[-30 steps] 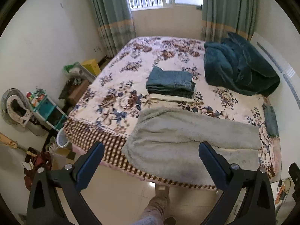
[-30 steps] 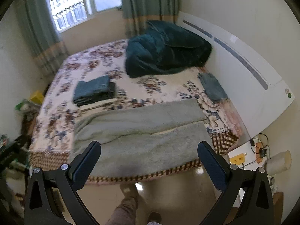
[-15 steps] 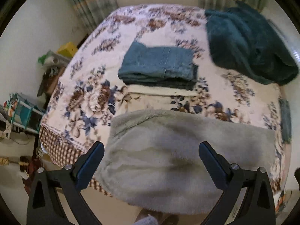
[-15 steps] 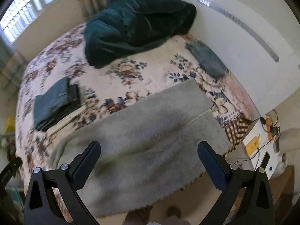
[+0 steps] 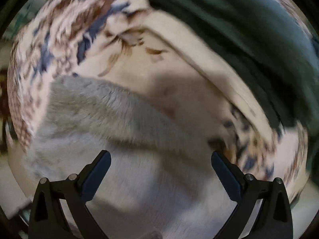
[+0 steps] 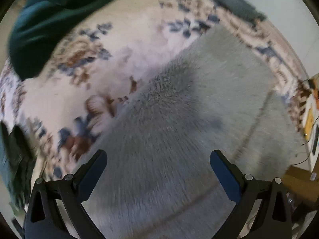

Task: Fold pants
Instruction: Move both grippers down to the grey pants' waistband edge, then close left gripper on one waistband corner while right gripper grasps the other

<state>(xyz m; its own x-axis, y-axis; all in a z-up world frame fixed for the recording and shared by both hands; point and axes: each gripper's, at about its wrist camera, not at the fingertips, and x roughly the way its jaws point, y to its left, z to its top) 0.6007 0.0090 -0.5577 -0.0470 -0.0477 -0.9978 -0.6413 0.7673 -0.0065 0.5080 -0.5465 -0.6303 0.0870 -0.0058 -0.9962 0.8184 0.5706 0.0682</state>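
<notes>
Grey fleece pants (image 5: 111,119) lie flat along the near edge of the floral bedspread (image 5: 65,33); they also fill the right wrist view (image 6: 199,109). My left gripper (image 5: 160,163) is open and empty, close above the pants' left end. My right gripper (image 6: 158,162) is open and empty, close above the pants' right half, near their far edge. Both views are motion-blurred.
A stack of folded clothes with a cream layer (image 5: 219,63) under dark jeans (image 5: 249,29) lies just beyond the pants. A dark teal blanket (image 6: 49,20) lies farther back. The bed's edge and a bedside unit (image 6: 311,119) are at the right.
Both grippers have dropped from a high, far view of the whole bed to close above the grey pants. Both stay open. The pants have not moved.
</notes>
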